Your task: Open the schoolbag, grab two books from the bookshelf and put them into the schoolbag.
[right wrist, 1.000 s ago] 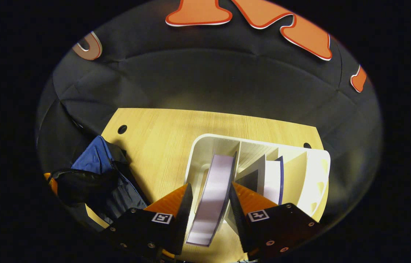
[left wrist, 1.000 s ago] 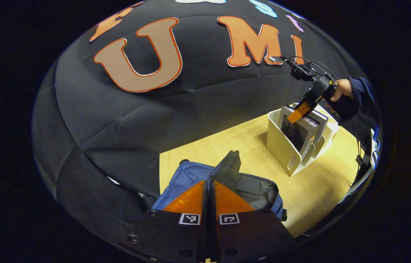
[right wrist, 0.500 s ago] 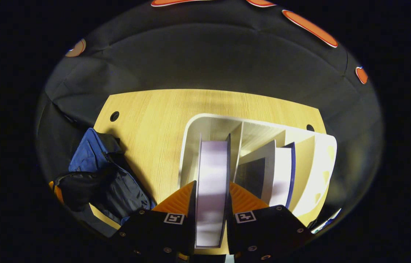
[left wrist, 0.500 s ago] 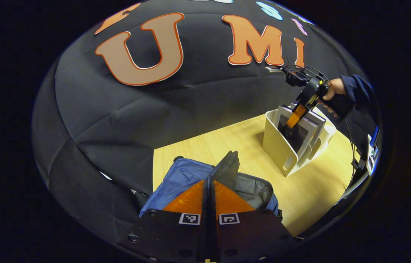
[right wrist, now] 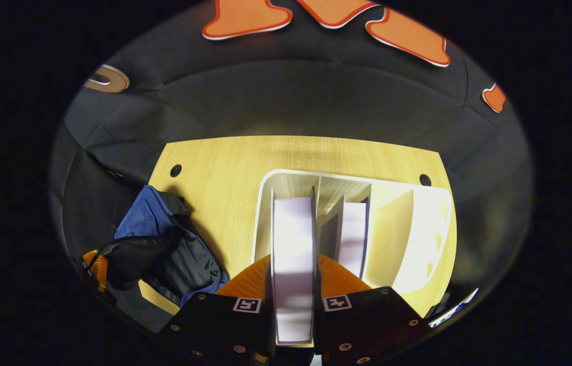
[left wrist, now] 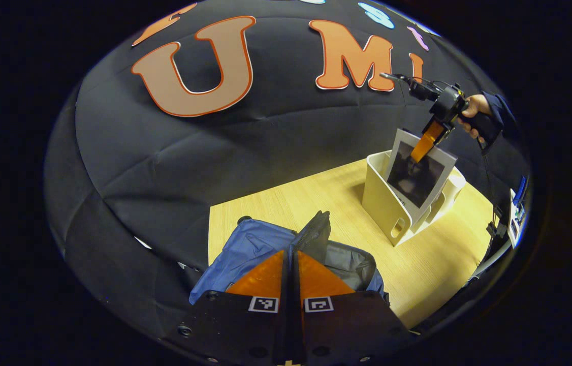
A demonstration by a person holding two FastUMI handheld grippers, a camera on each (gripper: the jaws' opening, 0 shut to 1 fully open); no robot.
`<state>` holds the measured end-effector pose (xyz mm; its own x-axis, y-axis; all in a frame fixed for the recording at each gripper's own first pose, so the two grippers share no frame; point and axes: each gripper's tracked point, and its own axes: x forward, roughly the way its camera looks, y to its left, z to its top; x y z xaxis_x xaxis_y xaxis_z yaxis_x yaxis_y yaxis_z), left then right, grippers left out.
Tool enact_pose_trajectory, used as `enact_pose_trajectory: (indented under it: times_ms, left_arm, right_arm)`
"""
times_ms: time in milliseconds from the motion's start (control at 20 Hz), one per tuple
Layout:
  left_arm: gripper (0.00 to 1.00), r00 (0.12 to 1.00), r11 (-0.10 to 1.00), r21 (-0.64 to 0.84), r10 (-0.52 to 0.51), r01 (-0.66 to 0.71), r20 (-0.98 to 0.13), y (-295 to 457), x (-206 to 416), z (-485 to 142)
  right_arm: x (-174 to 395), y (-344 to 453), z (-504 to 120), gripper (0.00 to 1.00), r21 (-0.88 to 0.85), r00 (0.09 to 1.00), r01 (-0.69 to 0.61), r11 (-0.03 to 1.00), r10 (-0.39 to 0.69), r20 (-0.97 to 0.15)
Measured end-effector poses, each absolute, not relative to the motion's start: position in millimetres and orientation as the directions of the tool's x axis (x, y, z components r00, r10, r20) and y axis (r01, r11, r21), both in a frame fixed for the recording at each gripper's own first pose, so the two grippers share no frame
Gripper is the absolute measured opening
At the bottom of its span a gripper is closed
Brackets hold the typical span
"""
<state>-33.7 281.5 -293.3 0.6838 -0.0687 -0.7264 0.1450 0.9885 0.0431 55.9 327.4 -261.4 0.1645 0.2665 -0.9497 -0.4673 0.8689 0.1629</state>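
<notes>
Left gripper view: our left gripper [left wrist: 291,264] is pressed together on the flap of the schoolbag [left wrist: 260,244], holding the mouth open on the table [left wrist: 433,264]. Across from it, the right gripper [left wrist: 425,147] has lifted a book [left wrist: 418,175] partway out of the bookshelf [left wrist: 385,203]; a second ago it sat fully in.

Right gripper view: the right gripper pinches the book's top edge, and a second book [right wrist: 353,231] waits in the next slot. First pick looks nearly clear; next is carrying it to the bag.

2 books [right wrist: 293,254] – 1 schoolbag [right wrist: 164,254] – 1 bookshelf [right wrist: 418,223]
</notes>
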Motion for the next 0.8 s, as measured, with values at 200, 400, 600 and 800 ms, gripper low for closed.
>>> enact_pose_trajectory:
  times_ms: [200,400,600,800]
  left_arm:
    - [0.04,0.681,0.989,0.034,-0.075,0.145,-0.729,278.2,-35.6,-294.4]
    - [0.05,0.676,0.990,0.019,-0.081,0.140,-0.733,275.0,-38.5,-295.4]
    - [0.04,0.677,0.992,0.008,-0.081,0.127,-0.731,271.4,-40.6,-296.3]
    - [0.04,0.676,0.994,0.016,-0.064,0.110,-0.734,271.7,-41.6,-296.3]
  right_arm:
    - [54.7,318.7,-220.9,0.29,0.180,0.203,-0.483,0.857,0.310,-0.929]
    - [46.7,310.3,-186.9,0.29,0.223,0.224,-0.481,0.848,0.365,-0.904]
    - [31.6,300.1,-159.4,0.29,0.270,0.241,-0.489,0.829,0.426,-0.872]
    - [8.6,296.9,-139.6,0.29,0.404,0.255,-0.425,0.810,0.535,-0.805]
